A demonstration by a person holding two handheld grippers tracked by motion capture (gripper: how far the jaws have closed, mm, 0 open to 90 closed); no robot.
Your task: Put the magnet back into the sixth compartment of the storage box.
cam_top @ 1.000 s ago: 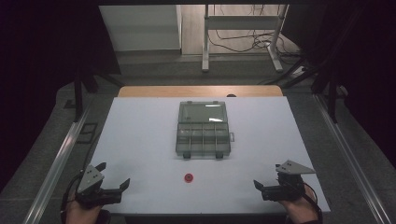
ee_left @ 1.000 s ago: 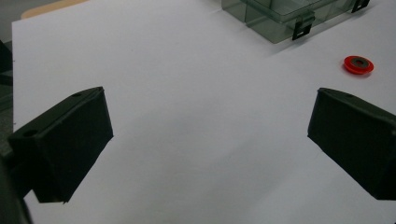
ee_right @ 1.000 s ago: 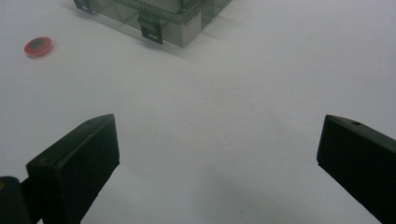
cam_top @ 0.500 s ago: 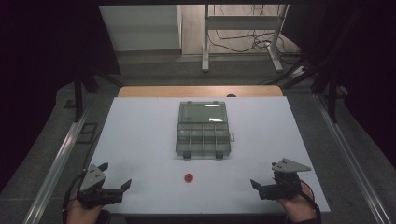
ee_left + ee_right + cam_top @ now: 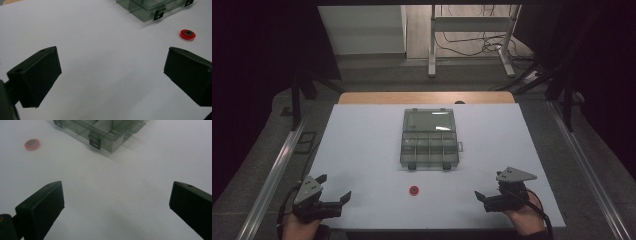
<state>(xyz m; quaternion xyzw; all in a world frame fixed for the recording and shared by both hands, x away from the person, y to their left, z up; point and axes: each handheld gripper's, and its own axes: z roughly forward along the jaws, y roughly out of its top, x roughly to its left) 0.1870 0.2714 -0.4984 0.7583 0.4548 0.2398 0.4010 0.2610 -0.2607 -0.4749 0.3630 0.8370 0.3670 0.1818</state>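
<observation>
High view: my right claw (image 5: 484, 198) has crept inward along the table's (image 5: 362, 150) near edge toward the red disc (image 5: 414, 190); both claws, left (image 5: 343, 199) included, gape empty.

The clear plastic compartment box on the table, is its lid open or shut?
Open: the clear plastic compartment box has its lid folded back flat, leaving the divided compartments uncovered.

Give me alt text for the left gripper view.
Two open black fingers frame bare white table, holding nothing. A small red disc lies ahead to the right, with a clear compartment box corner beyond it.
</observation>
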